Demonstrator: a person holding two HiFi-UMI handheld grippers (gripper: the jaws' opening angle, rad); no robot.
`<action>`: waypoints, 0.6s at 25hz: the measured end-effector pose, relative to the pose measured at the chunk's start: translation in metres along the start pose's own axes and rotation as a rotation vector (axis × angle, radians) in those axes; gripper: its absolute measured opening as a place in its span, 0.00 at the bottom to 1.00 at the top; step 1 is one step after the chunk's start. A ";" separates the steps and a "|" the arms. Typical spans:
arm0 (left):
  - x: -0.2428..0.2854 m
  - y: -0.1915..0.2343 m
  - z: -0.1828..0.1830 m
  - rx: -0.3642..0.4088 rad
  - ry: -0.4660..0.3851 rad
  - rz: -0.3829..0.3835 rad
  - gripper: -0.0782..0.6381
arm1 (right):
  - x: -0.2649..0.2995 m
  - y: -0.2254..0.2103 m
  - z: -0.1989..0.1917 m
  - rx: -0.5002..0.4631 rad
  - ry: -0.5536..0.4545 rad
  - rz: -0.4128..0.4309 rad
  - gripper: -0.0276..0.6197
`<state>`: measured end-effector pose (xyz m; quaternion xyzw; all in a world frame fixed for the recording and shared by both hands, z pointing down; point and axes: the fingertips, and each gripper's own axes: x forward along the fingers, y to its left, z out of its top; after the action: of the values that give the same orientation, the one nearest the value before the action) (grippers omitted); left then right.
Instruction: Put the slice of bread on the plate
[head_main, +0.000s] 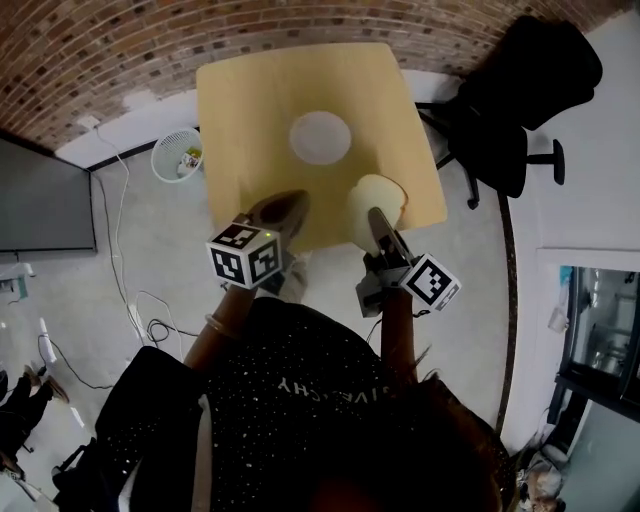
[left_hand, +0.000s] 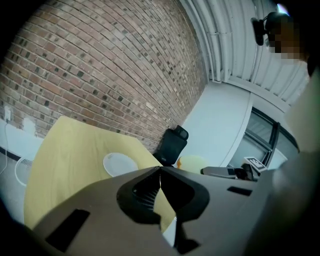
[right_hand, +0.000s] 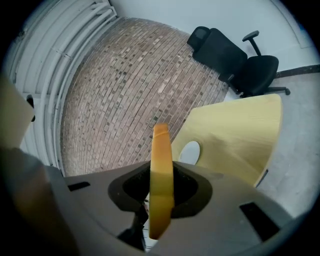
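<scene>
Overhead, shows a square pale-wood table (head_main: 250, 100) standing on a grey floor (head_main: 170, 250), with a white plate (head_main: 320, 137) near its middle. Backs onto a brick wall (head_main: 90, 50) at 12 o'clock. Has a white mesh wastebasket (head_main: 178, 154) just off its edge at 9 o'clock, a black office chair (head_main: 515, 100) at 2 o'clock, and a dark flat panel (head_main: 40, 200) further out toward 9 o'clock. Shows light cables (head_main: 125, 290) trailing over the floor at 8 o'clock of the table.

Carries the slice of bread (head_main: 375, 190) in the right gripper (head_main: 377, 215), at 5 o'clock from the plate, over the table's near edge and well apart from the plate. Grips it edge-on in the right gripper view, both jaws pressed against its flat faces and the golden crust uppermost, with plate and tabletop beyond at 1 o'clock.

Holds the left gripper (head_main: 285, 205) at 7 o'clock from the plate, over the same near edge. Has its jaws closed tip to tip, with nothing between them. Looks from the left gripper view across the tabletop to the plate at 10 o'clock, the chair against the brick at 12, and the bread in the other gripper at 3 o'clock.
</scene>
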<state>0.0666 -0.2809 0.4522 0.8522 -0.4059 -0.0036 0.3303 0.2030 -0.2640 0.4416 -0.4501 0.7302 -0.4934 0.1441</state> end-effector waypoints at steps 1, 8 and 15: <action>0.008 0.003 0.006 -0.003 -0.002 0.001 0.12 | 0.008 -0.002 0.007 0.000 0.007 -0.003 0.18; 0.050 0.043 0.034 -0.061 -0.015 0.044 0.12 | 0.069 -0.010 0.038 -0.004 0.082 -0.010 0.18; 0.090 0.069 0.049 -0.120 -0.027 0.065 0.13 | 0.112 -0.028 0.069 -0.024 0.141 -0.037 0.18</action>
<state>0.0660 -0.4021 0.4764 0.8171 -0.4366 -0.0288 0.3753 0.2006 -0.3969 0.4586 -0.4292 0.7361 -0.5176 0.0778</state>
